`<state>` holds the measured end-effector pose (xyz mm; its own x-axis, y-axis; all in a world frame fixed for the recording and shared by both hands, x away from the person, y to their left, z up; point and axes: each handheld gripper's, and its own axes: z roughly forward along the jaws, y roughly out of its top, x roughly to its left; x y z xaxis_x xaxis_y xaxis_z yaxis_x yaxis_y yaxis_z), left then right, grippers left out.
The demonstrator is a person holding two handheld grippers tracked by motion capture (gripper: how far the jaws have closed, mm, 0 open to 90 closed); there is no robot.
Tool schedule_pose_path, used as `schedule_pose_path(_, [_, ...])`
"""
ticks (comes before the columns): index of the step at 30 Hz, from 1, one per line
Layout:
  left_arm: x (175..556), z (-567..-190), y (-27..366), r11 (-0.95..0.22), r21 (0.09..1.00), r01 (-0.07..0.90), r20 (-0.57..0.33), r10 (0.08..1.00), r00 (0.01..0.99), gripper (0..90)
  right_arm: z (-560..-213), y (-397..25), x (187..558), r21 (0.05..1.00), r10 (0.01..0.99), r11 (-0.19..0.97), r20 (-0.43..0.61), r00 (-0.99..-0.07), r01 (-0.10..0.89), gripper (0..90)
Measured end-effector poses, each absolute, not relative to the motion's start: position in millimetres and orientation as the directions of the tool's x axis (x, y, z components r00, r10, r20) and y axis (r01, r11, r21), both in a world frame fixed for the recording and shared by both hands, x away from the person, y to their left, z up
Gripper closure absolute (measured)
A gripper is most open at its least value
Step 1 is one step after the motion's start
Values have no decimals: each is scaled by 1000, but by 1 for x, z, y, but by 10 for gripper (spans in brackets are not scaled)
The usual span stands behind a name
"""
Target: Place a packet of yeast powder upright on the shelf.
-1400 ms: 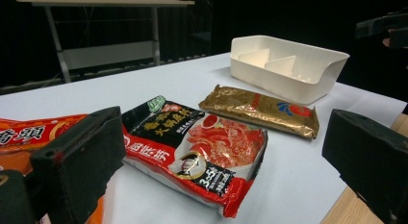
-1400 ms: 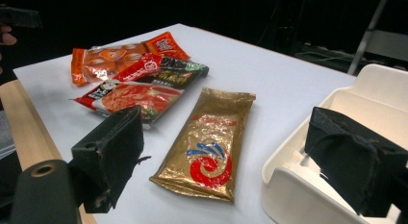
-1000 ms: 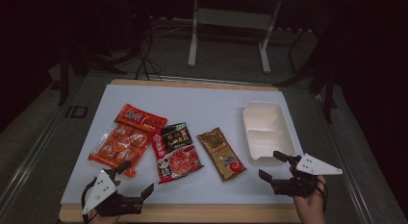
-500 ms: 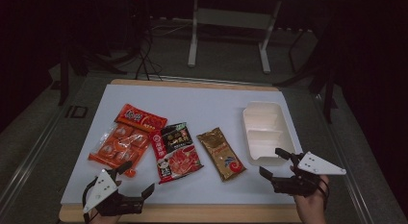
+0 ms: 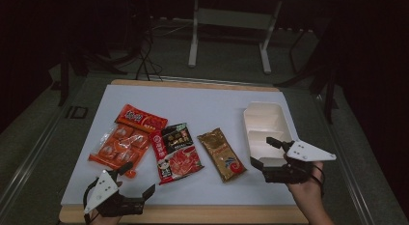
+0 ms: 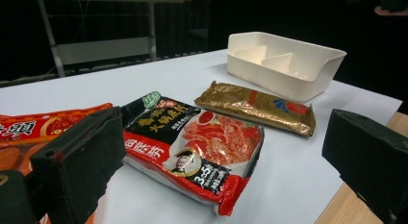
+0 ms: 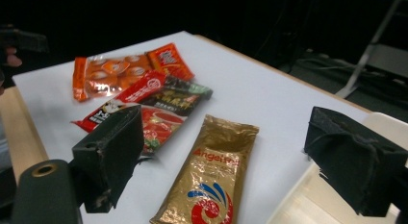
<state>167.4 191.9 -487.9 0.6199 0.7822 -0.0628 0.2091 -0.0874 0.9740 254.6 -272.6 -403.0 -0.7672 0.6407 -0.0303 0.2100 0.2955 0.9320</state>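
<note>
The left gripper [image 5: 136,182] hovers at the near left edge of the white table [image 5: 212,109], jaws spread and holding nothing, just near of the clear orange packet of snacks [image 5: 117,147]. The right gripper [image 5: 264,152] hangs at the near right, jaws likewise spread and empty, over the near end of the cream plastic divided tray [image 5: 263,124]. Between them lie the red-and-black noodle packet [image 6: 192,149] and, right of it, the gold foil sachet [image 7: 209,178]. A flat red packet [image 5: 141,118] lies farthest left.
</note>
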Motion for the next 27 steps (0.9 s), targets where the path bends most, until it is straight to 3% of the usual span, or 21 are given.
schedule_pose_path(14, [168,-489,192,-86,973,214,-68,781,621,18,-388,-241,294,927,564,329,-40,-825,180,164])
schedule_pose_path(21, [168,-489,193,-82,973,217,-72,781,620,19,-394,-223,319,905,568,365,-29,-823,220,131])
schedule_pose_path(27, [169,-490,193,-80,972,221,-77,779,622,19,-400,-214,341,884,536,371,45,-843,283,121])
